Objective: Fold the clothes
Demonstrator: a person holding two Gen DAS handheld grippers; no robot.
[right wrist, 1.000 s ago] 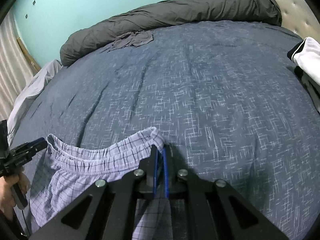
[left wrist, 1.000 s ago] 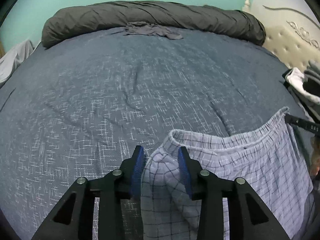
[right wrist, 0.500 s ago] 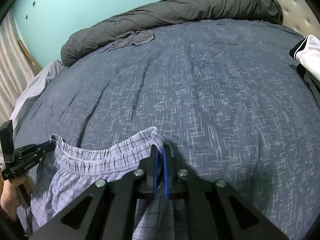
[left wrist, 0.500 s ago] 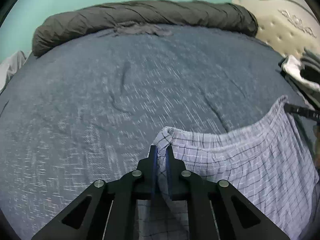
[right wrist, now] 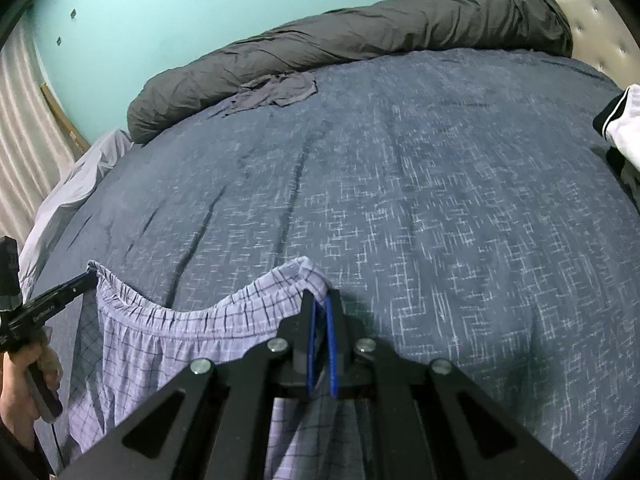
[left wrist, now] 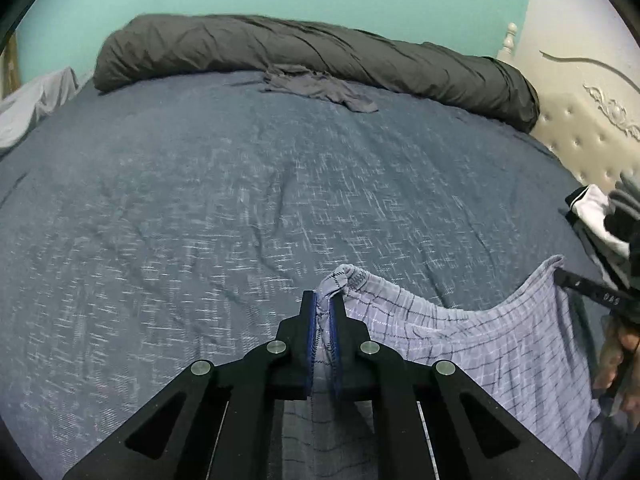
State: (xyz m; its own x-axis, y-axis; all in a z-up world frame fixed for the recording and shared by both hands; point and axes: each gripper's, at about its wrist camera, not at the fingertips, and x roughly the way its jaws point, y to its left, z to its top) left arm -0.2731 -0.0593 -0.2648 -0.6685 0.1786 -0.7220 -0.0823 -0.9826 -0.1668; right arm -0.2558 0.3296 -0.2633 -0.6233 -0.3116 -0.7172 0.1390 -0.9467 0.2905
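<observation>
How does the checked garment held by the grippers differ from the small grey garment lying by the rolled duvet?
The checked garment is pale lilac with dark lines; the grey garment is plain. The checked one hangs stretched between the left gripper and right gripper, each shut on a corner of its gathered waistband; the grey one lies crumpled and untouched at the far edge of the bed. Both are unfolded.
</observation>
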